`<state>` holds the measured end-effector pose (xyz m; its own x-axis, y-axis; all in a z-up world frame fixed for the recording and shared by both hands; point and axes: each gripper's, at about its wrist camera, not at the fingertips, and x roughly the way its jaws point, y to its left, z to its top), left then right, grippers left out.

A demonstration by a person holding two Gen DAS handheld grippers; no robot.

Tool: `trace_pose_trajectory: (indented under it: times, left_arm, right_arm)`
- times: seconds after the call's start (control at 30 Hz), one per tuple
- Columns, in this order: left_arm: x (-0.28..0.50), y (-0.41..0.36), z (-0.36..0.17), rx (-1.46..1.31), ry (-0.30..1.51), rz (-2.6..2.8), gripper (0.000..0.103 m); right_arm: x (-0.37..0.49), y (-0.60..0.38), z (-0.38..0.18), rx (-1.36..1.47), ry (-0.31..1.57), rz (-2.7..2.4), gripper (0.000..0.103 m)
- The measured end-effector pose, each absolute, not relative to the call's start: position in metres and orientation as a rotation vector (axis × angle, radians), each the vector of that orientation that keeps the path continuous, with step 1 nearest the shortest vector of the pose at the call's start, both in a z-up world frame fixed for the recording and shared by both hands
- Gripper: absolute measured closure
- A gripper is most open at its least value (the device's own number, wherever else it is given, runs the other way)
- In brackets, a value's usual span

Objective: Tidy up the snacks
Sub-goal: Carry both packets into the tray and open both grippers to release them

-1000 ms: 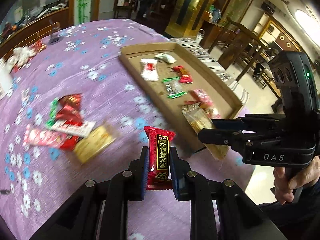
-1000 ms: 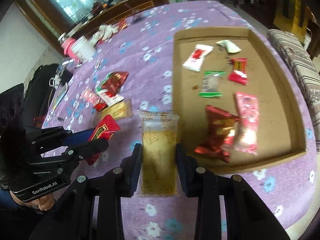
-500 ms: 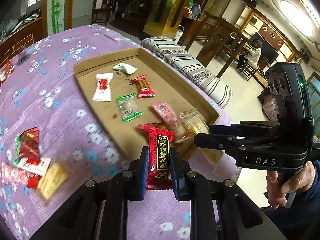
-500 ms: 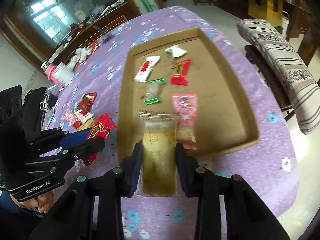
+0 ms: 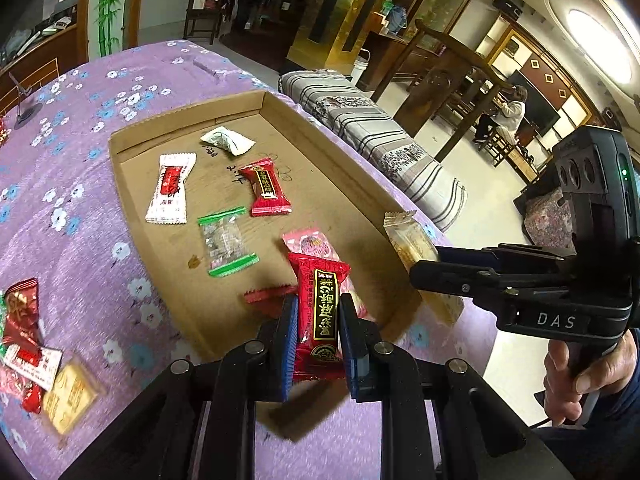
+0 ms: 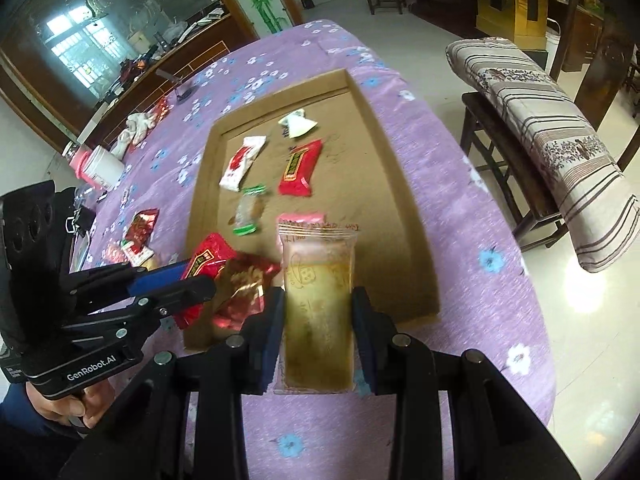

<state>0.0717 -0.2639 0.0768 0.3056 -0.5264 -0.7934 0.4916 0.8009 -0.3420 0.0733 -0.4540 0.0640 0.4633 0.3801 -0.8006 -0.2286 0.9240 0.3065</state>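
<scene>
Partly hidden, crinkled red packet [image 6: 244, 292] sits behind left gripper [image 6: 192, 280].

Between my left gripper's [image 5: 318, 320] blue pads I see a red wrapper [image 5: 320, 316] with a black, gold-lettered panel; my right gripper [image 6: 318, 332], black with blue pads too, pinches a clear packet [image 6: 318, 312] of yellow-gold filling; ahead of both lies a plain brown cardboard tray [image 5: 352, 188] on a purple cloth [image 5: 80, 92] dotted with white and blue flowers; just past my left fingers sit a green-edged clear candy [image 5: 228, 240], a white-and-red wrapper [image 5: 170, 188] and a pink one [image 5: 310, 244].
</scene>
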Motion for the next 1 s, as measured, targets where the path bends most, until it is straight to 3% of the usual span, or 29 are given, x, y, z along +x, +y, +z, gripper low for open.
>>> trace_pose_trajectory:
  times: [0.8,0.87,0.93,1.0]
  left_arm:
    - [0.102,-0.277,0.050,-0.031,1.109,-0.601,0.083]
    - [0.103,-0.277,0.049,-0.033,1.116,-0.599,0.081]
    - [0.102,-0.276,0.049,-0.037,1.119,-0.599,0.064]
    - [0.101,-0.276,0.051,-0.040,1.111,-0.599,0.061]
  right_arm:
    - [0.133,-0.434,0.042,0.133,1.090,0.396,0.075]
    - [0.131,-0.435,0.044,0.141,1.089,0.395,0.075]
    - [0.129,-0.437,0.045,0.151,1.086,0.389,0.075]
    - [0.126,-0.440,0.046,0.164,1.085,0.381,0.075]
